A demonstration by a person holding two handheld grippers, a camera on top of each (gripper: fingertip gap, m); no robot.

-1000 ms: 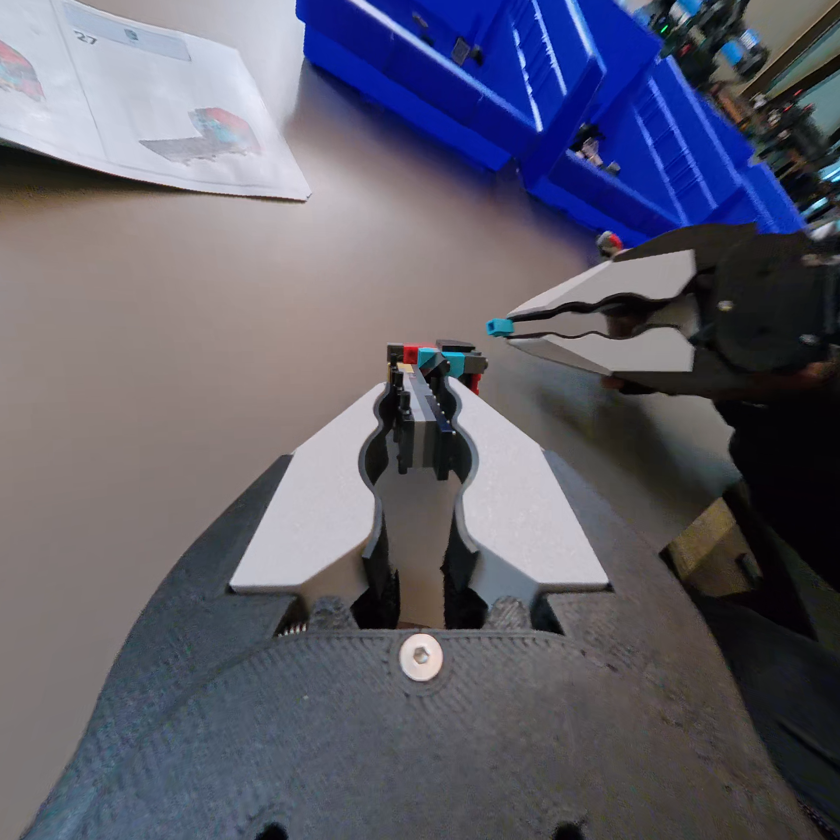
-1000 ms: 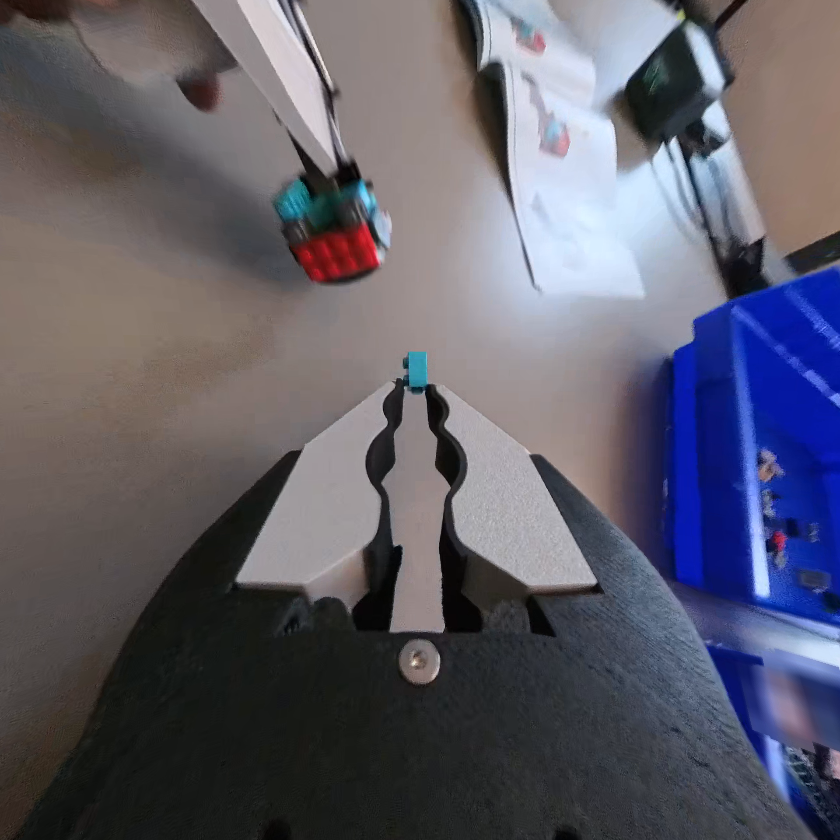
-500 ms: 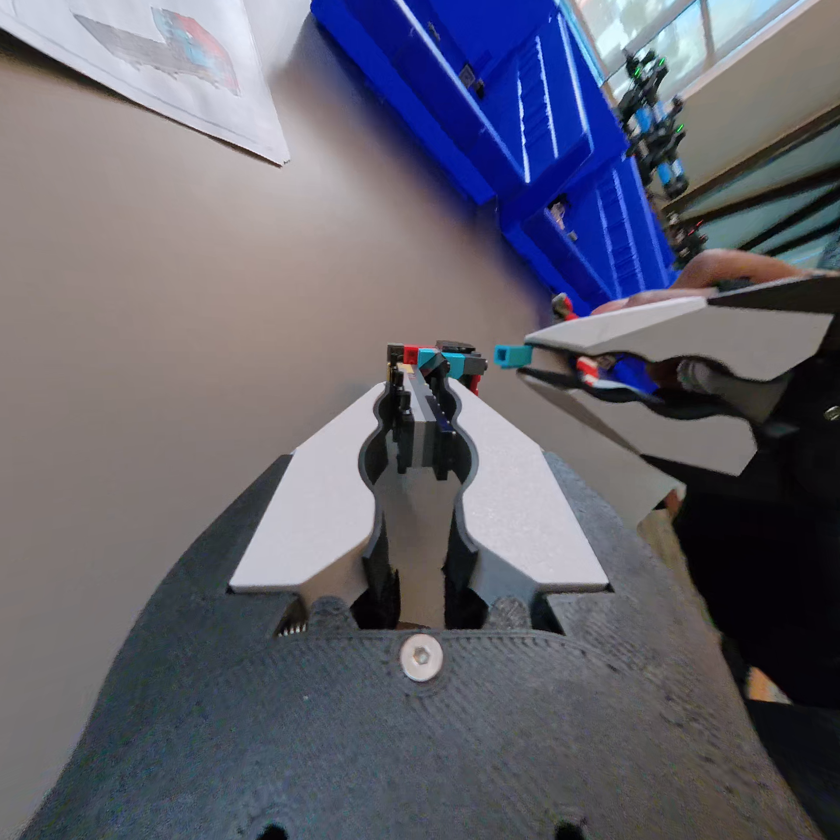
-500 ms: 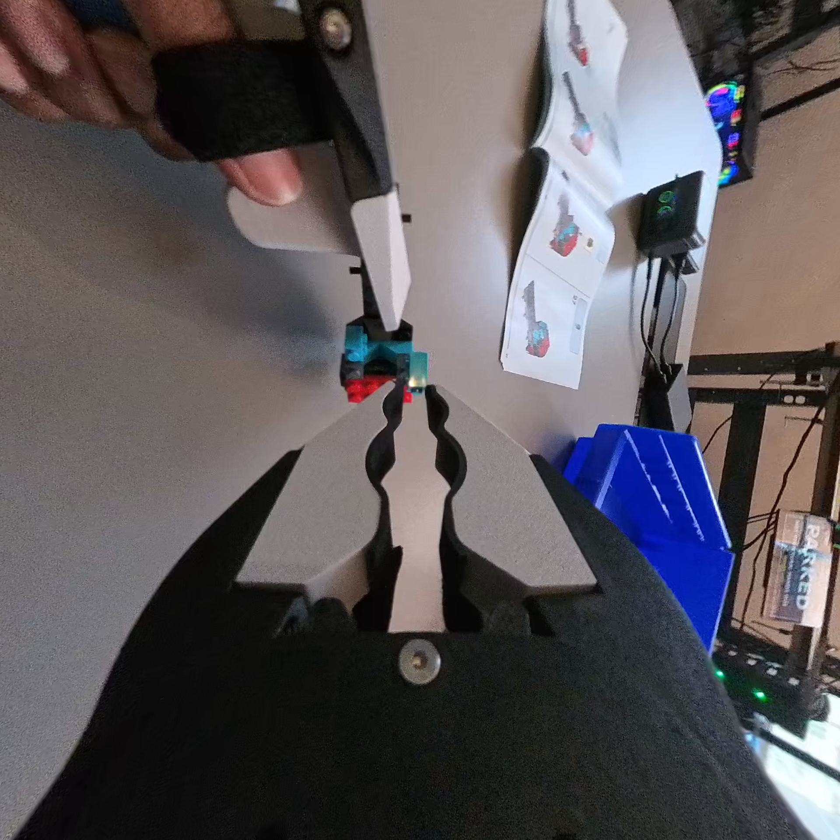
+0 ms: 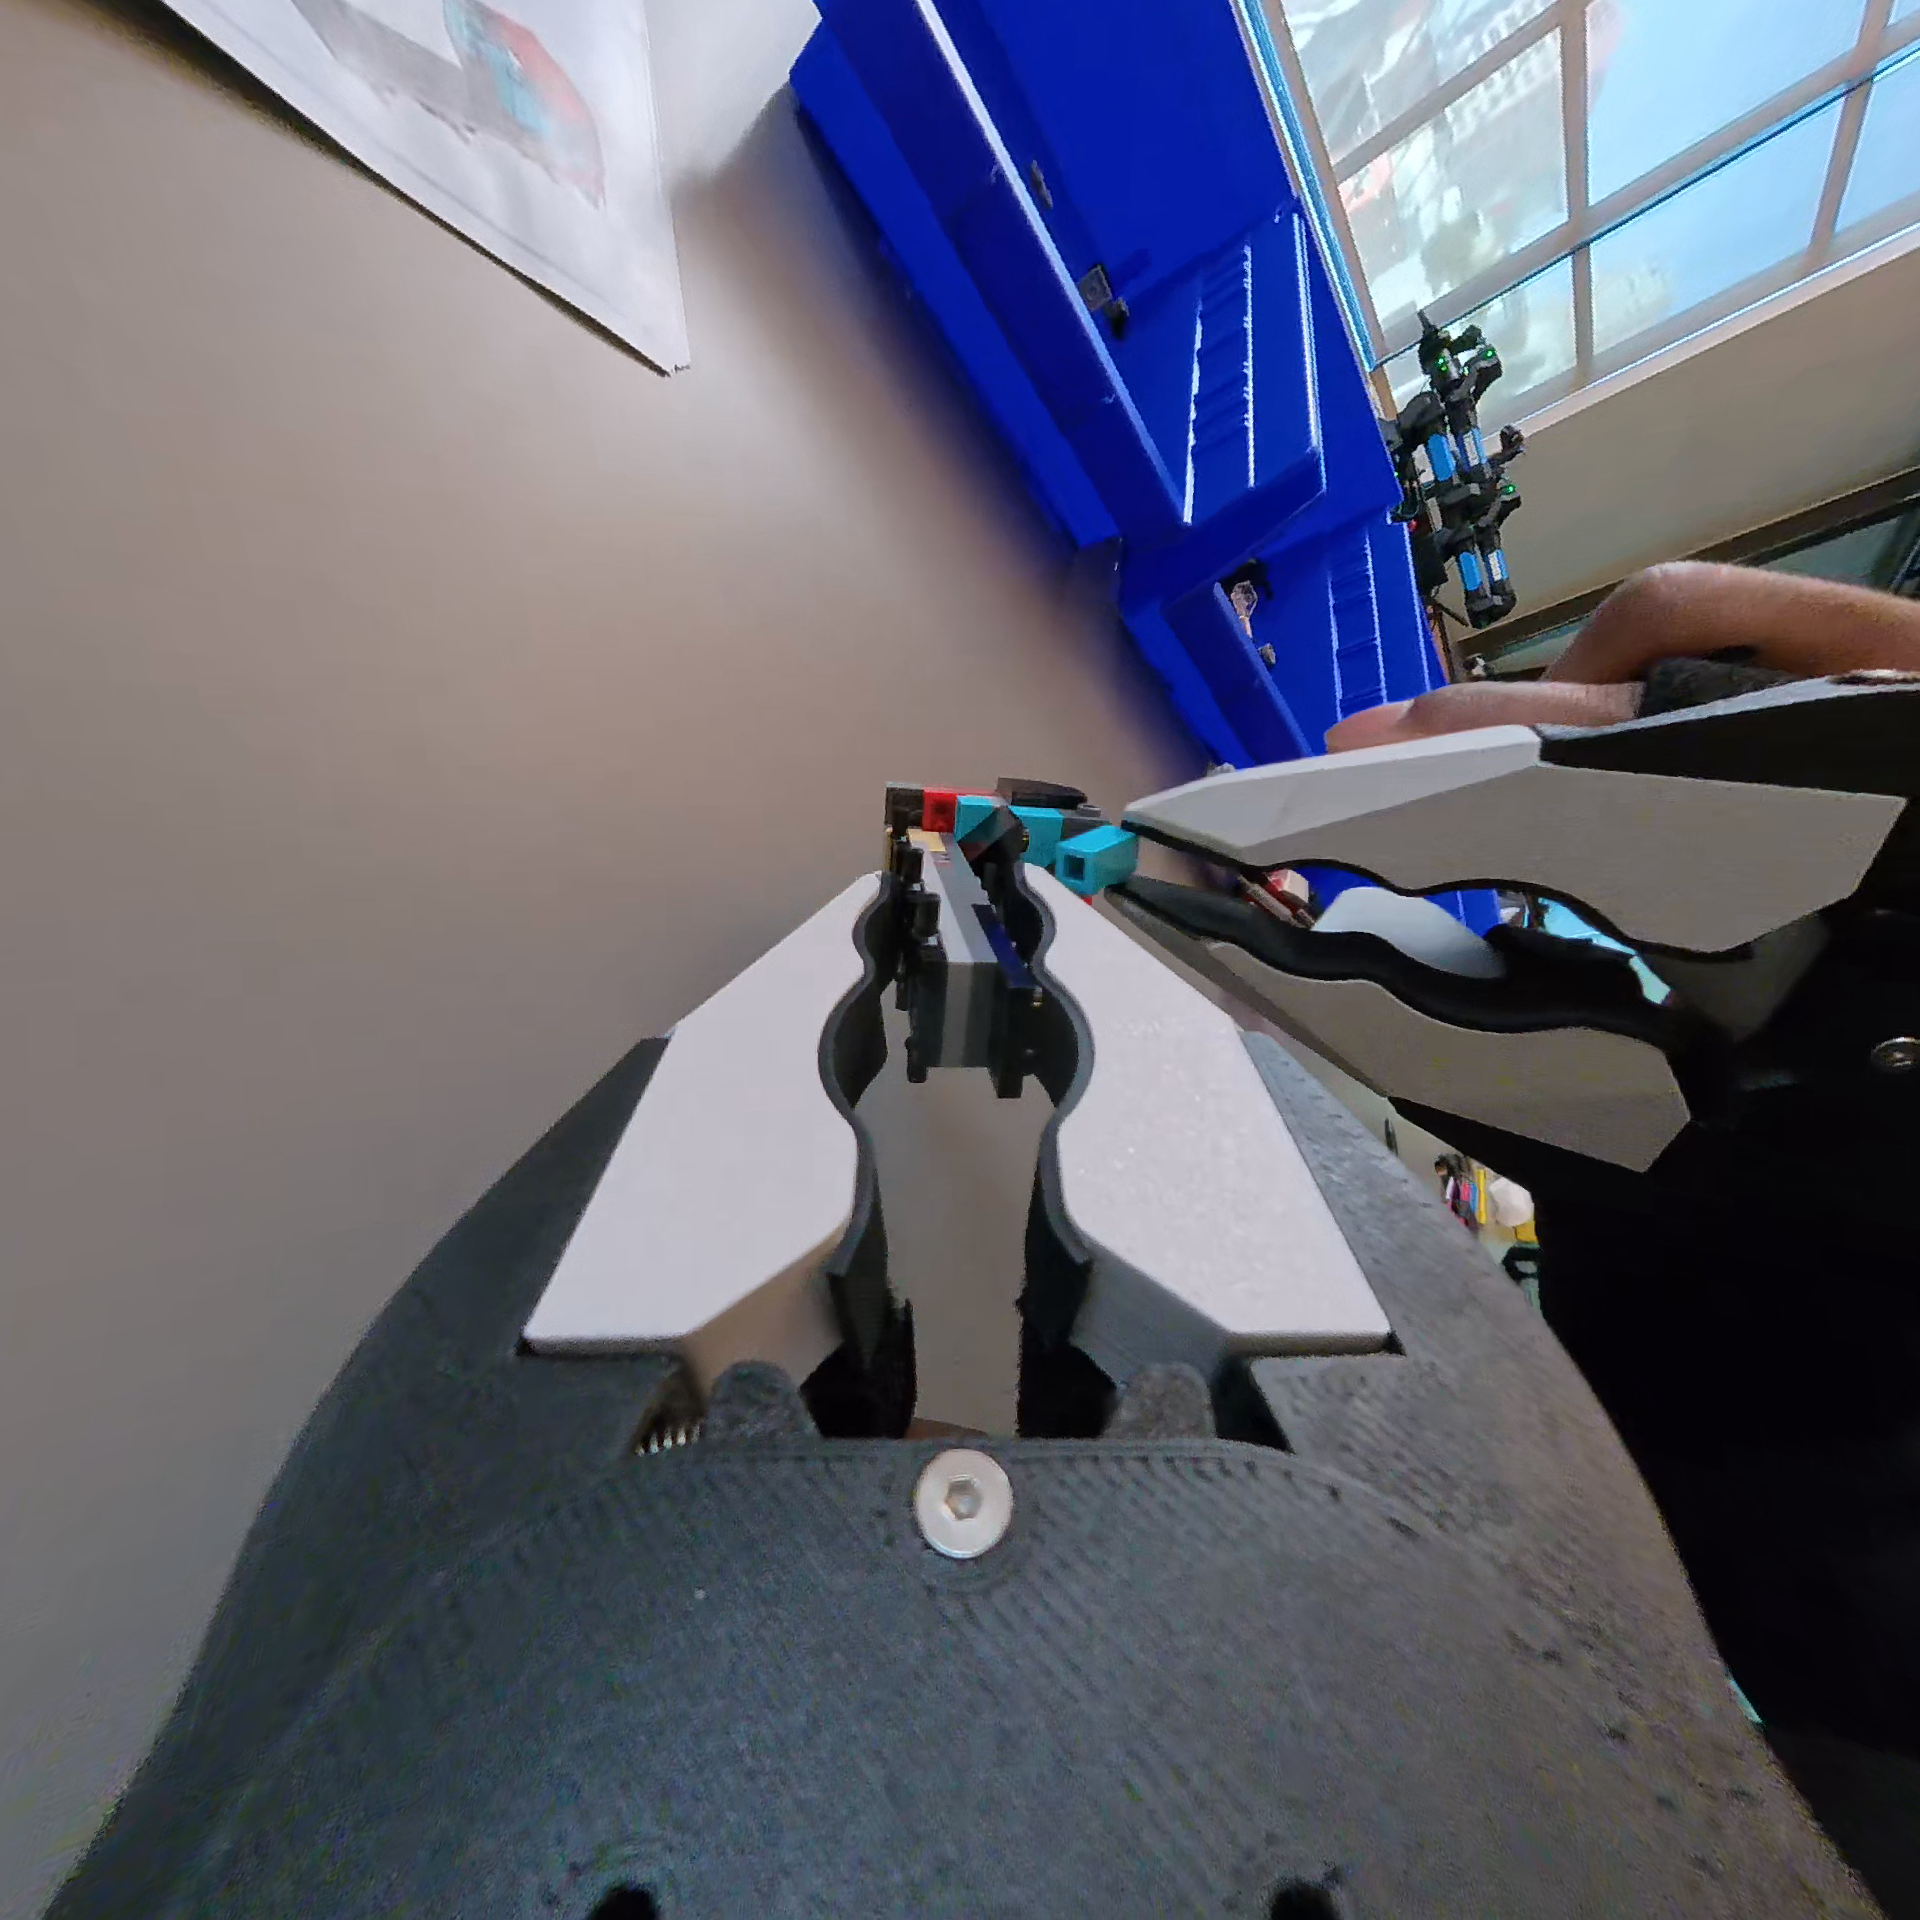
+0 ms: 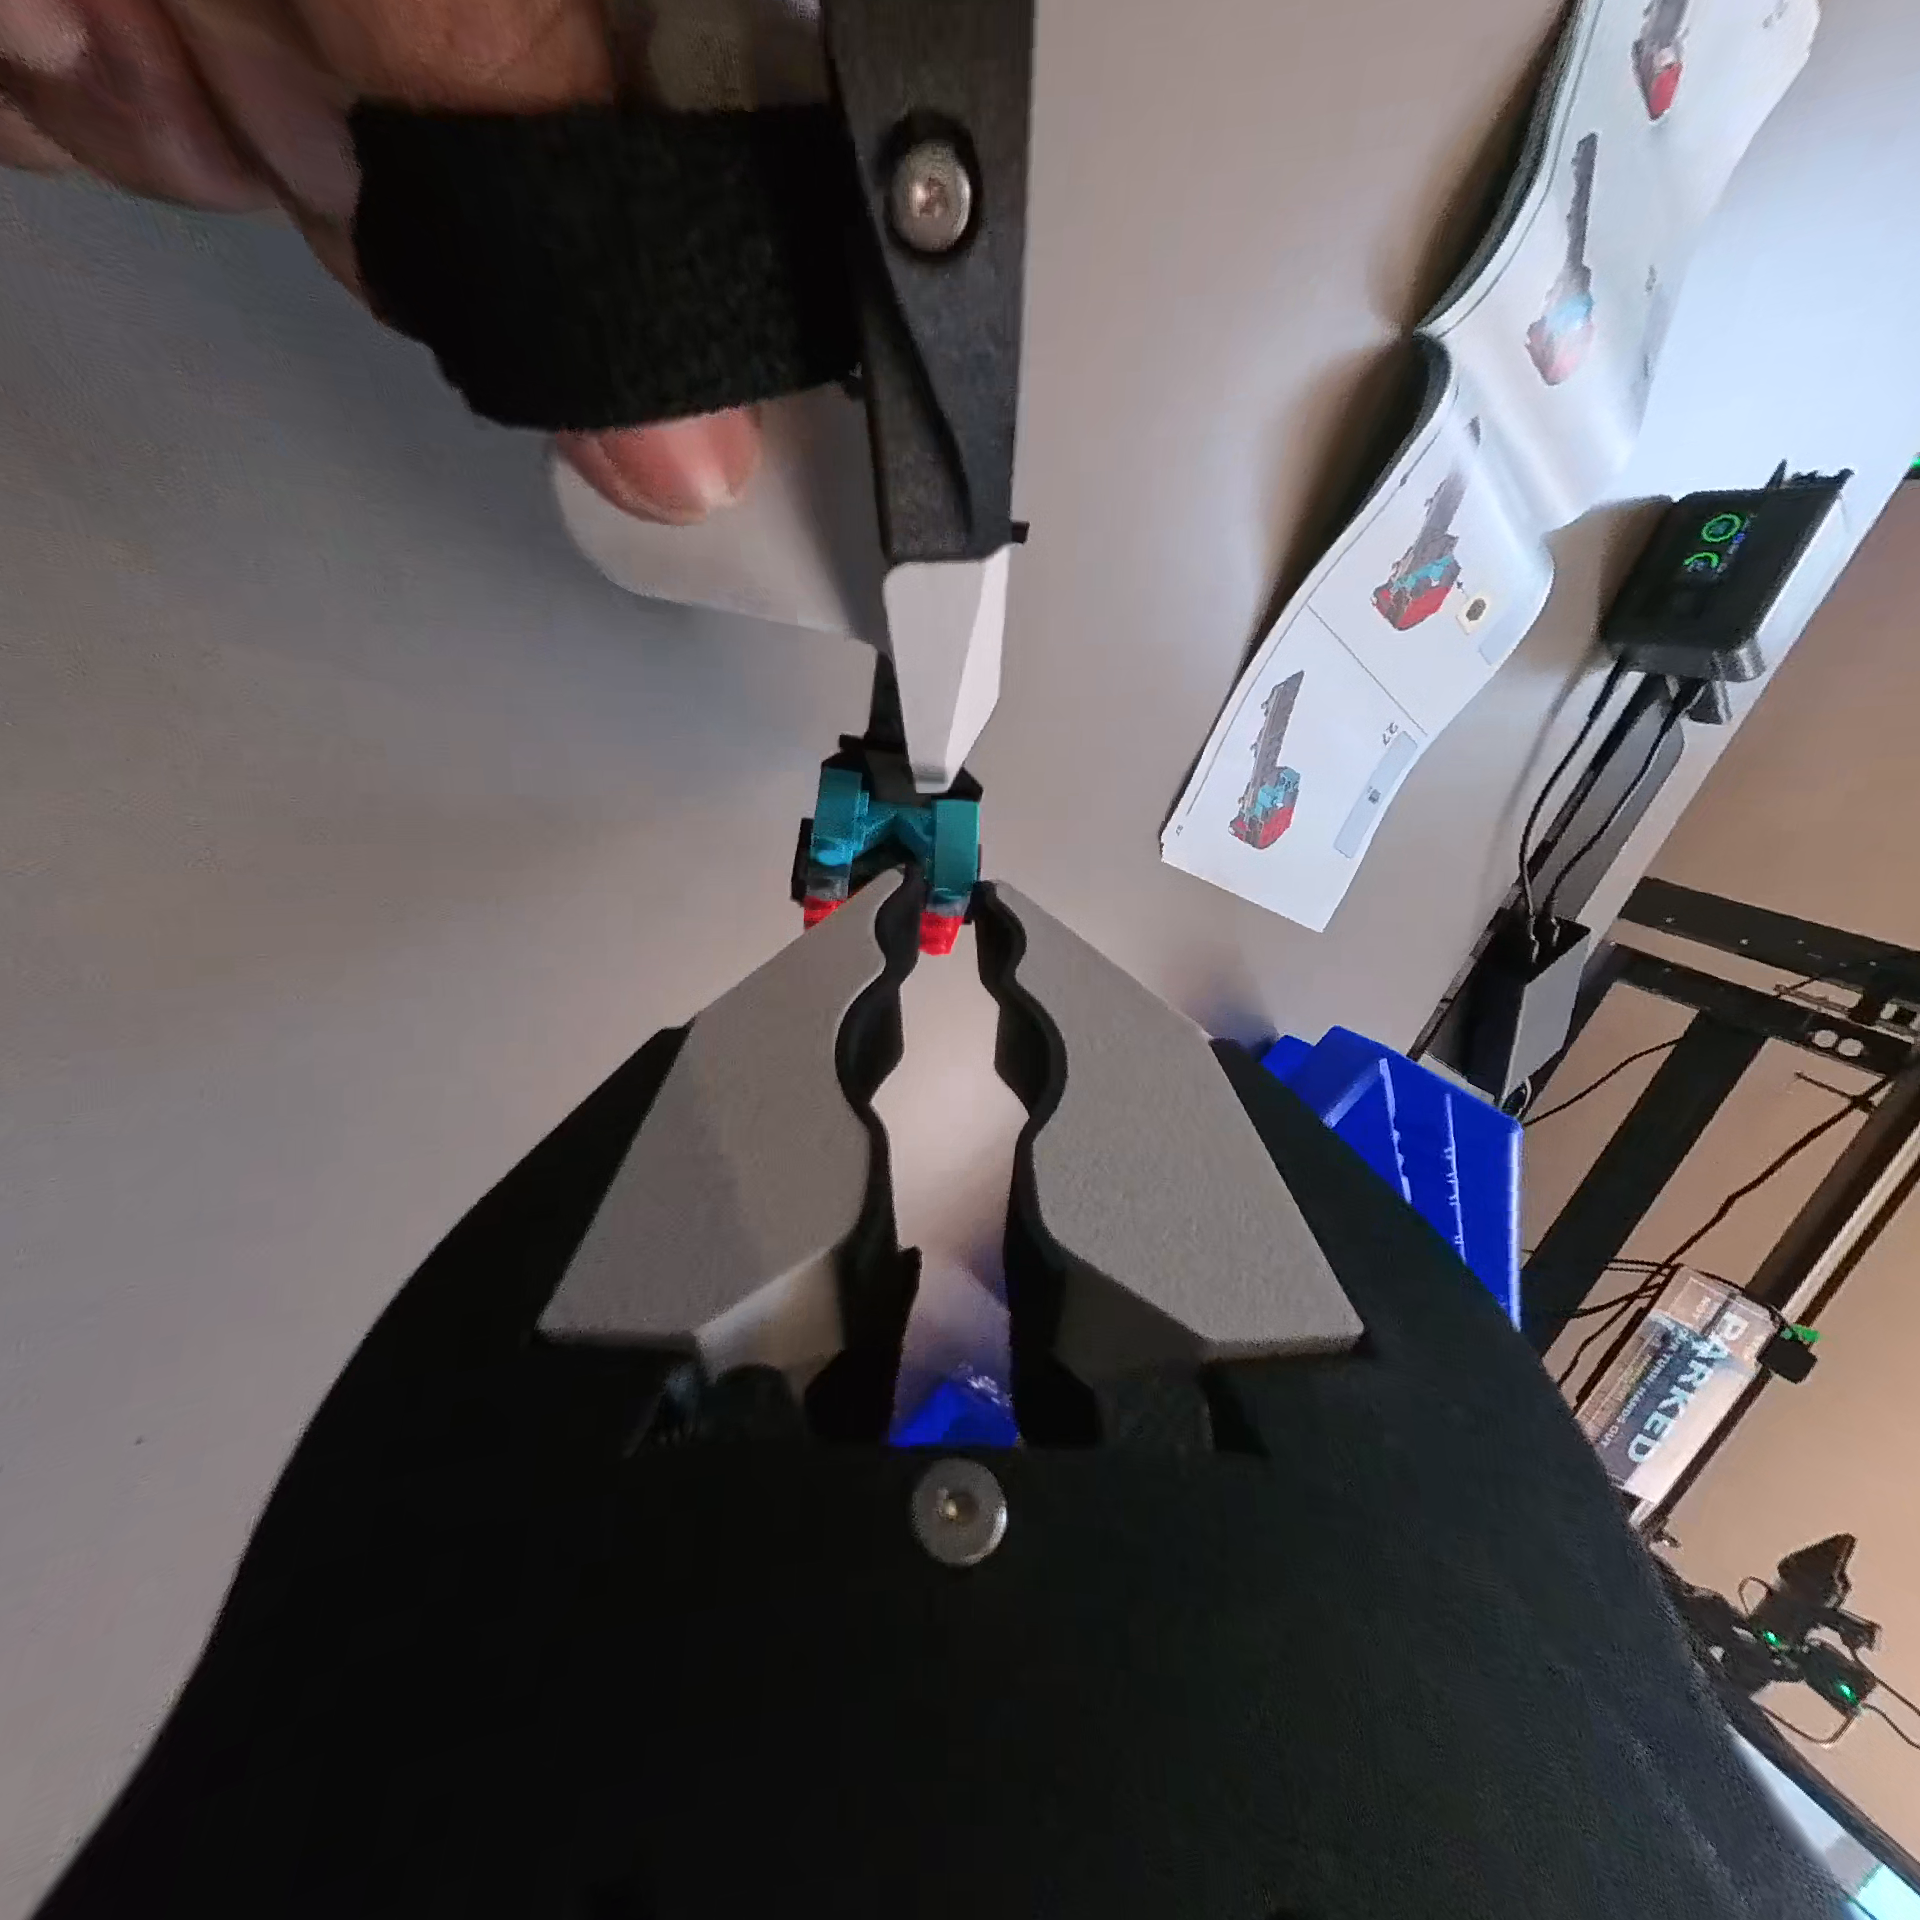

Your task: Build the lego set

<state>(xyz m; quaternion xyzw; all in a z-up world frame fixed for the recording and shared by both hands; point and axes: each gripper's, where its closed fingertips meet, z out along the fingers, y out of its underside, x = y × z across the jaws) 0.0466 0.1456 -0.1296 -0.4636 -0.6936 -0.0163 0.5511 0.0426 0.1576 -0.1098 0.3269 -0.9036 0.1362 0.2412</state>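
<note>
My left gripper (image 5: 961,894) is shut on the lego model (image 5: 971,987), a long grey and black body with teal and red bricks at its far end. It holds the model up off the table. My right gripper (image 6: 935,899) is shut on a small teal brick (image 5: 1096,857) and presses it against the model's front end. In the right wrist view the left gripper (image 6: 935,764) comes down from above with the model (image 6: 868,842) at its tip. The small brick is hard to tell apart from the model's teal part there.
An open instruction booklet (image 5: 468,156) lies on the grey-brown table (image 5: 364,727) and also shows in the right wrist view (image 6: 1455,623). Blue parts bins (image 5: 1091,312) stand along the table's far side. A black device with green lights (image 6: 1714,561) sits beyond the booklet. A person's hands (image 6: 312,104) hold both grippers. The tips of both grippers are at nearly the same place.
My right gripper has brought the small teal brick from a gap away up against the model's front end. Both grippers have tilted, and the left keeps its hold on the model.
</note>
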